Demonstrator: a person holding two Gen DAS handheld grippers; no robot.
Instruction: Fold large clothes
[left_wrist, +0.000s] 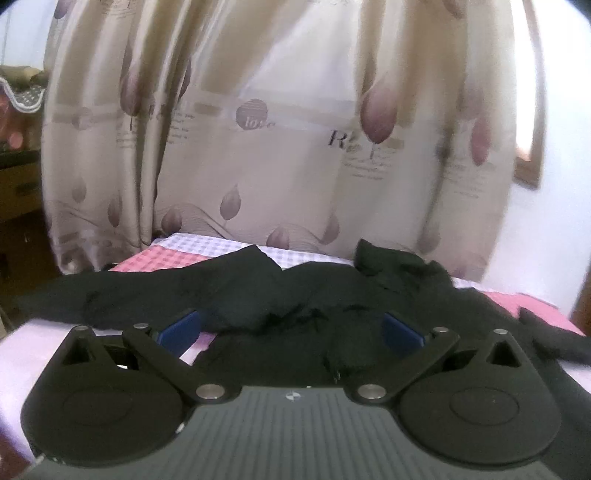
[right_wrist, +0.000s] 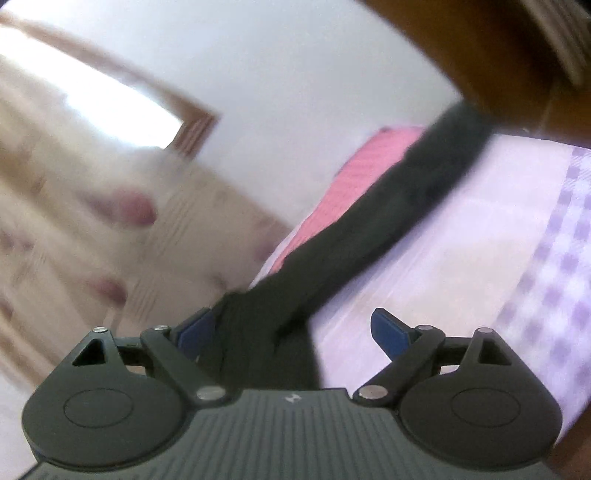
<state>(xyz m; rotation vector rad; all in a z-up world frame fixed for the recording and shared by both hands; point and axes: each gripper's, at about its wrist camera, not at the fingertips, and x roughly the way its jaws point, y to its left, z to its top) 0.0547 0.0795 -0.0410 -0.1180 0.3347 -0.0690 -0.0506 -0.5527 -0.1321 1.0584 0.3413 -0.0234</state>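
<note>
Left view – curtain (left_wrist: 258, 155); right view – window frame (right_wrist: 192, 129).

Left wrist low, facing curtain (left_wrist: 258, 147), right wrist rolled, sharing bedsheet (right_wrist: 461, 229)

Soft daylight glows through the patterned curtain (left_wrist: 280, 147), leaving the left wrist view fairly sharp but washed pale. The right wrist view is tilted and smeared by motion blur, its window (right_wrist: 92, 85) blown out white. Fisheye bending darkens the corners.
</note>
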